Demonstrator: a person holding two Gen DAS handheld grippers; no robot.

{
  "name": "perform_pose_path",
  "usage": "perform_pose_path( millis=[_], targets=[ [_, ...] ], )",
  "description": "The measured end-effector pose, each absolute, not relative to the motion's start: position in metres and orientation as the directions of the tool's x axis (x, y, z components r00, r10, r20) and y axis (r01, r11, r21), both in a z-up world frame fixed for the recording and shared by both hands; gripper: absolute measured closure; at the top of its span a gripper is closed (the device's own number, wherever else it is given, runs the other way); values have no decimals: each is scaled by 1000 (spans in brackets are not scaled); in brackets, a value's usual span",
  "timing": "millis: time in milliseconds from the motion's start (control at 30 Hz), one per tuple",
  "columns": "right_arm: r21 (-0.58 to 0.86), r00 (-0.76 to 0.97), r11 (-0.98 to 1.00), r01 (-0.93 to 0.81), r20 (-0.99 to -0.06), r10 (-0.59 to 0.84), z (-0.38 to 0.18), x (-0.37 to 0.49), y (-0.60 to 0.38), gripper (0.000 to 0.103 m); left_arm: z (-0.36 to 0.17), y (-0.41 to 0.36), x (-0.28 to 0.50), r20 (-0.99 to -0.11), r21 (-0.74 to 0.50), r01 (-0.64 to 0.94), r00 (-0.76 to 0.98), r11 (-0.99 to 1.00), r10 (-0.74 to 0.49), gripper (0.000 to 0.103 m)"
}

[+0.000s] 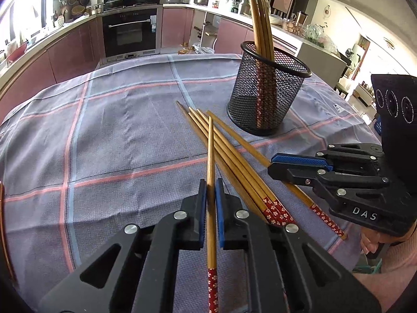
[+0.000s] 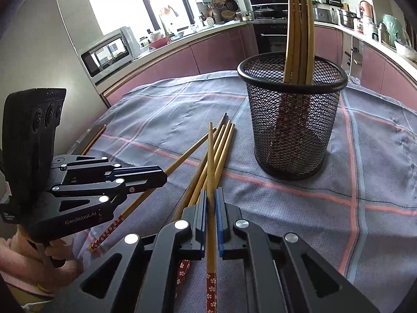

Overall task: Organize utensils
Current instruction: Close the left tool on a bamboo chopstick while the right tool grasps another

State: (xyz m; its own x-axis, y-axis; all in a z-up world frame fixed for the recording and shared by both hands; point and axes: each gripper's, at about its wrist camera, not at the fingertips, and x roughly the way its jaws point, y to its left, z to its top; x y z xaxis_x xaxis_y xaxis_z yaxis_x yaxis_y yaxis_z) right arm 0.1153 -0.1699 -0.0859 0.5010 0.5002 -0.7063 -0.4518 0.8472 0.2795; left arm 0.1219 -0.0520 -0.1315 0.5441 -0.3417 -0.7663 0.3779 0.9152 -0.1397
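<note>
Black gripper [image 1: 211,193], blue pads, silver screws; seemingly pink sleeve [image 2: 15,263].

A: The held chopstick [image 1: 211,190] runs off the bottom edge, its patterned end cut.
B: Mesh holder [image 2: 293,120] veils the standing chopsticks' [image 2: 299,28] lower halves; counter clutter's too small to tell.

Chopsticks [image 1: 234,154] lie on the tablecloth [image 1: 117,130]; mesh holder [image 1: 265,99] stands behind them.

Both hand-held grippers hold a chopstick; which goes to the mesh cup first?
Right, probably. The mesh cup stands nearly straight ahead of the right hand-held gripper; the left hand-held gripper sits farther off.
</note>
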Motion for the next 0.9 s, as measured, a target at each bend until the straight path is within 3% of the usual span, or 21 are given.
perform_pose_path(
  millis=[500, 900],
  targets=[
    [253, 457, 854, -455, -757, 468, -99, 127, -167, 95, -145, -57, 130, -796, -135, 429, 490, 893, -356, 91],
    [274, 522, 843, -463, -685, 509, -71, 114, -183, 97, -131, -57, 130, -775, -154, 420, 510, 894, -373, 95]
  ],
)
